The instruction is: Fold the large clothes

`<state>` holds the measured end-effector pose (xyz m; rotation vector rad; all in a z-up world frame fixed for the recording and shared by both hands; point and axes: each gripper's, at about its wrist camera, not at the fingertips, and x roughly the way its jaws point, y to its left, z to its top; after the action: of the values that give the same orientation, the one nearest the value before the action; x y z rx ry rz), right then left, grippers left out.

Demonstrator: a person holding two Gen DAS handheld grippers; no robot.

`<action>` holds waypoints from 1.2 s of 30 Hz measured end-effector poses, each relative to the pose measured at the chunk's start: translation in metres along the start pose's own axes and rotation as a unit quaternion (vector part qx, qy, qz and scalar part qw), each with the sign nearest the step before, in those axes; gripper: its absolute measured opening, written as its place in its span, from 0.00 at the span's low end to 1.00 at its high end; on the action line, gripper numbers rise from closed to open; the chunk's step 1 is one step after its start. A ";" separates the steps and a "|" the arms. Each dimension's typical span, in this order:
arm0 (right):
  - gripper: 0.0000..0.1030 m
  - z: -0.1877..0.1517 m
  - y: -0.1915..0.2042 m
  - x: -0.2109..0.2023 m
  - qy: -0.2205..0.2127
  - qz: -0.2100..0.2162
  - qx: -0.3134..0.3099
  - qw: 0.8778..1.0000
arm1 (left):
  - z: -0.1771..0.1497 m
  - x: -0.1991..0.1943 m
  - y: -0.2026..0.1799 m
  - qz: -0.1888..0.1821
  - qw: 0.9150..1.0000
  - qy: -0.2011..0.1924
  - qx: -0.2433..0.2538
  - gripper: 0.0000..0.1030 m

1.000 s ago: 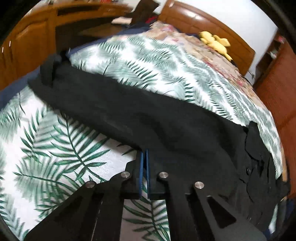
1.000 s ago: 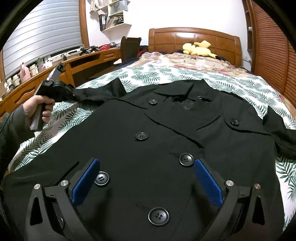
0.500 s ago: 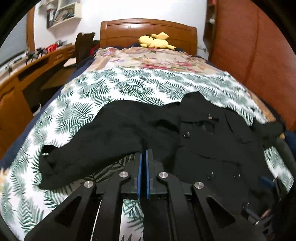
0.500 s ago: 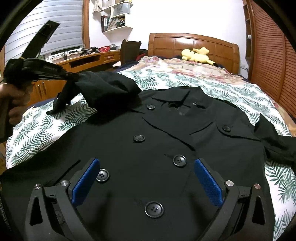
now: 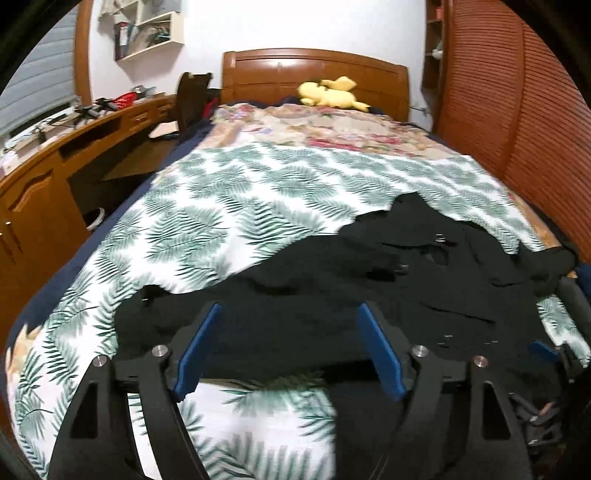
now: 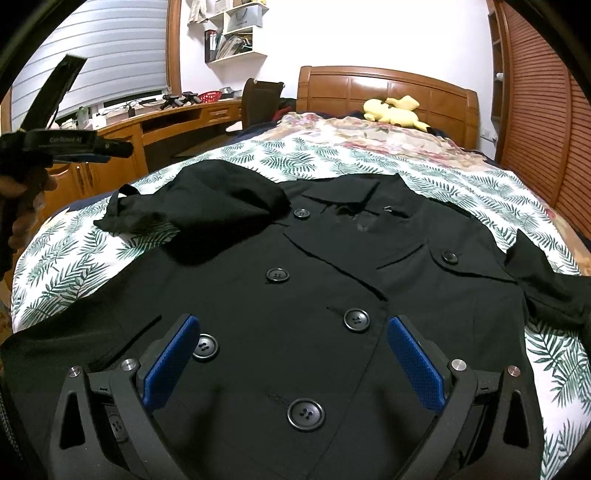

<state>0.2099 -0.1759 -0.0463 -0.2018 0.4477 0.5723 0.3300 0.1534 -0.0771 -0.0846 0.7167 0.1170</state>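
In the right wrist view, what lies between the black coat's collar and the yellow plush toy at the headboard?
Only bedding, in the right wrist view: beyond the black coat comes fern-print sheet, then floral blanket up to the yellow plush toy.

wooden headboard [image 6: 384, 92], desk [image 6: 177, 118], white wall [image 6: 369, 33]

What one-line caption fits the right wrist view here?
Open right gripper hovers over a buttoned black coat on the leaf-print bedspread, one sleeve folded inward, left gripper raised, empty.
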 end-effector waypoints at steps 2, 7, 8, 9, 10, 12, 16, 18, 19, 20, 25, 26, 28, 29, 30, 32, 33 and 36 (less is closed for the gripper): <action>0.98 0.000 0.001 0.001 0.002 -0.003 -0.003 1.000 | -0.003 0.013 0.016 0.013 1.000 0.015 -0.009 0.75; 0.98 0.001 0.003 0.003 0.006 -0.004 -0.010 1.000 | -0.011 0.038 0.060 0.053 0.998 0.028 -0.035 0.75; 0.98 0.001 0.002 0.004 0.007 -0.004 -0.011 1.000 | -0.015 0.043 0.069 0.061 0.997 0.032 -0.041 0.75; 0.98 0.001 0.002 0.005 0.008 -0.004 -0.012 1.000 | -0.018 0.049 0.079 0.070 0.996 0.037 -0.049 0.75; 0.98 0.001 0.002 0.005 0.009 -0.004 -0.013 1.000 | -0.023 0.056 0.090 0.081 0.994 0.044 -0.058 0.75; 0.98 0.002 0.002 0.007 0.011 -0.003 -0.014 1.000 | -0.033 0.067 0.107 0.098 0.991 0.057 -0.071 0.75; 0.98 0.002 0.001 0.009 0.015 -0.002 -0.014 1.000 | -0.056 0.090 0.140 0.128 0.983 0.087 -0.095 0.75; 0.98 0.002 0.001 0.009 0.017 0.000 -0.014 1.000 | -0.064 0.097 0.149 0.121 0.982 0.096 -0.110 0.75; 0.98 0.002 0.001 0.009 0.018 0.000 -0.015 1.000 | -0.066 0.098 0.152 0.115 0.981 0.100 -0.120 0.75; 0.98 0.002 0.000 0.009 0.018 0.000 -0.015 1.000 | -0.068 0.101 0.155 0.109 0.980 0.104 -0.130 0.75; 0.98 0.002 0.001 0.009 0.021 0.001 -0.017 1.000 | -0.066 0.114 0.148 0.124 0.979 0.125 -0.105 0.78; 0.98 0.002 0.001 0.010 0.021 0.001 -0.018 1.000 | -0.065 0.115 0.147 0.124 0.979 0.125 -0.100 0.78; 0.98 0.002 0.000 0.008 0.019 0.001 -0.017 1.000 | -0.064 0.117 0.146 0.118 0.980 0.124 -0.097 0.68; 0.98 0.003 0.000 0.007 0.017 0.002 -0.016 1.000 | -0.064 0.116 0.146 0.111 0.982 0.121 -0.095 0.52; 0.98 0.002 -0.001 0.006 0.016 0.002 -0.015 1.000 | -0.062 0.115 0.142 0.105 0.983 0.119 -0.089 0.44; 0.98 0.002 -0.001 0.004 0.014 0.003 -0.014 1.000 | -0.057 0.112 0.136 0.110 0.984 0.118 -0.079 0.24; 0.98 0.002 -0.002 0.002 0.013 0.004 -0.014 1.000 | -0.053 0.107 0.130 0.124 0.983 0.110 -0.073 0.20; 0.98 0.001 -0.003 -0.003 0.008 0.004 -0.014 1.000 | -0.033 0.085 0.102 0.137 0.987 0.073 -0.044 0.17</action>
<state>0.2100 -0.1794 -0.0439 -0.2318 0.4564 0.5855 0.3581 0.2570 -0.1615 -0.0790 0.8669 0.4088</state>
